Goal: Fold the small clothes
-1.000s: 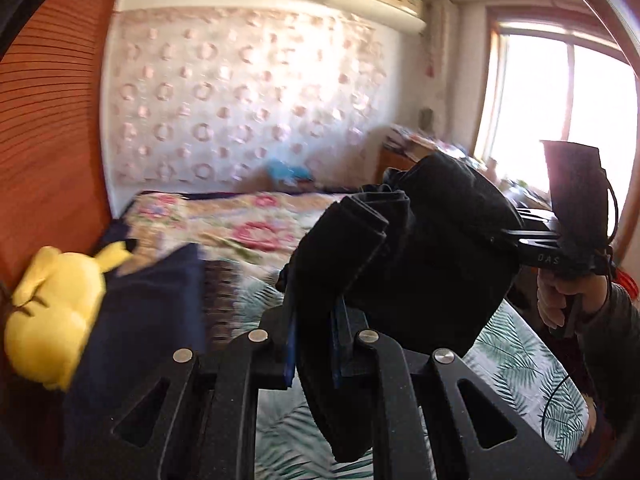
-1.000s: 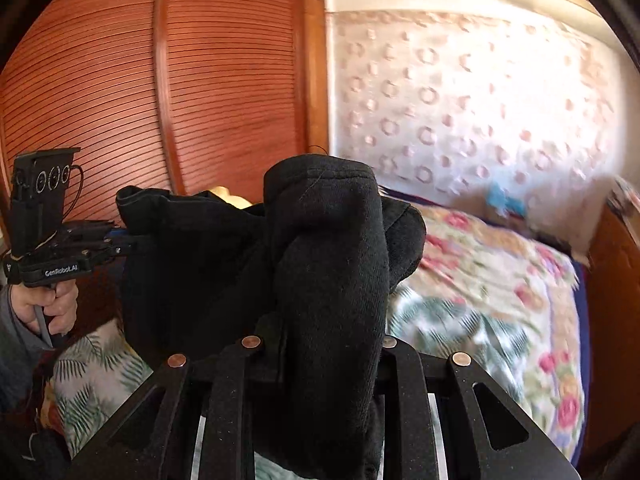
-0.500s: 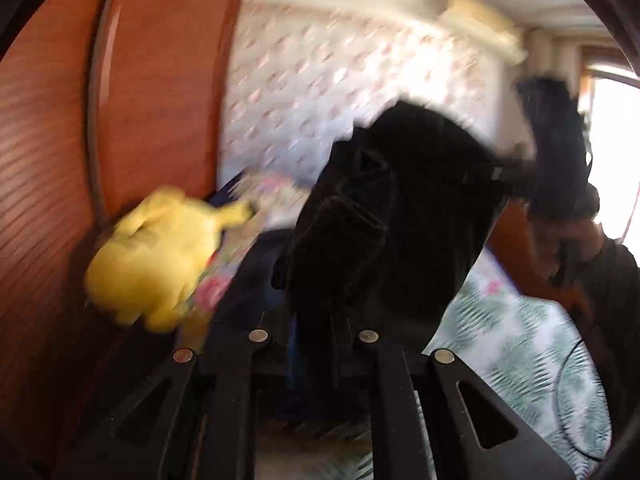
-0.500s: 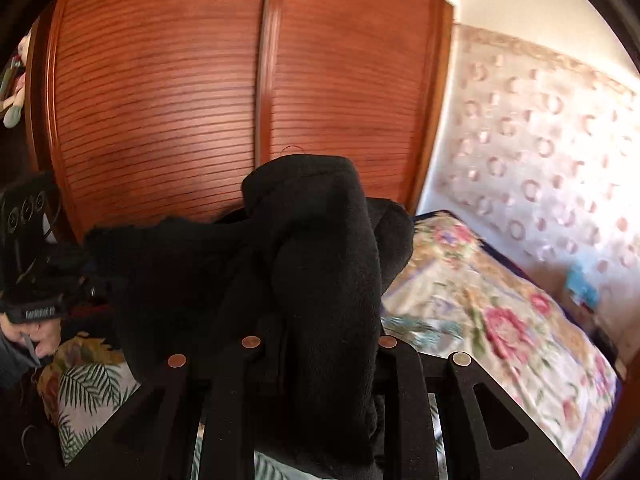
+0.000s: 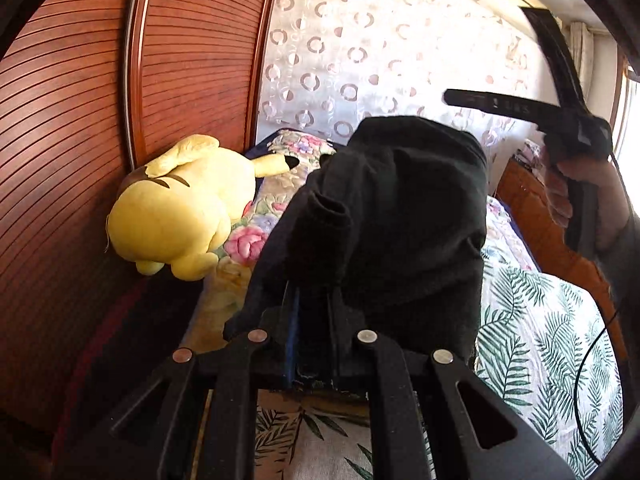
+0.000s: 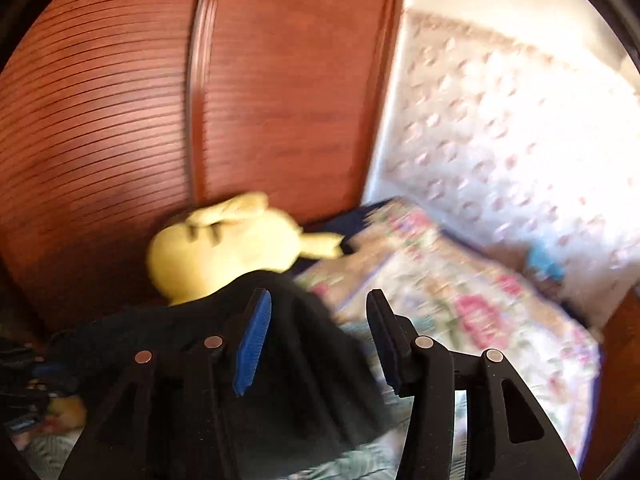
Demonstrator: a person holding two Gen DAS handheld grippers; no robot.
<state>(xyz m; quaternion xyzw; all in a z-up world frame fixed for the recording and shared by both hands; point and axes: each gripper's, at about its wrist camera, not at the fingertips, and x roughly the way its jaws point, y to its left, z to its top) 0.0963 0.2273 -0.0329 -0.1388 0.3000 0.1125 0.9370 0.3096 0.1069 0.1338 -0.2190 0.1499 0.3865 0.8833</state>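
Two grippers, one black garment [image 5: 400,216]: we find the left gripper [image 5: 312,304] pinching a bunched edge of the dark, fleece-like piece, its jaws pressed nearly together on the cloth, while the rest of the fabric stands up in a lump and drapes over the fingers. The right gripper [image 6: 316,336] has just been opening; its jaws now stand spread, and the blue pads [image 6: 254,344] press on nothing, the cloth lying below and behind them, not clamped. From the left wrist view we see the right tool raised off to the side, clear of the garment, in a person's hand [image 5: 576,196].

The garment hangs just above the bed [image 5: 540,320], over the palm-leaf sheet, near the floral quilt [image 6: 460,300] and a yellow plush toy [image 5: 180,208] lying against the slatted wooden wardrobe [image 5: 80,120].

We judge that the piece is being set down after a fold or a carry. To do this step well, we would lower the pinched edge until the bulk rests flat on the sheet, draw it gently away from the plush toy so the layers lie even, and only then let the left jaws part. The freed right gripper could press or smooth the upper layer, since thick, soft cloth like this tends to spring back and bunch. The right wrist view is blurred, so finer creases cannot be told.
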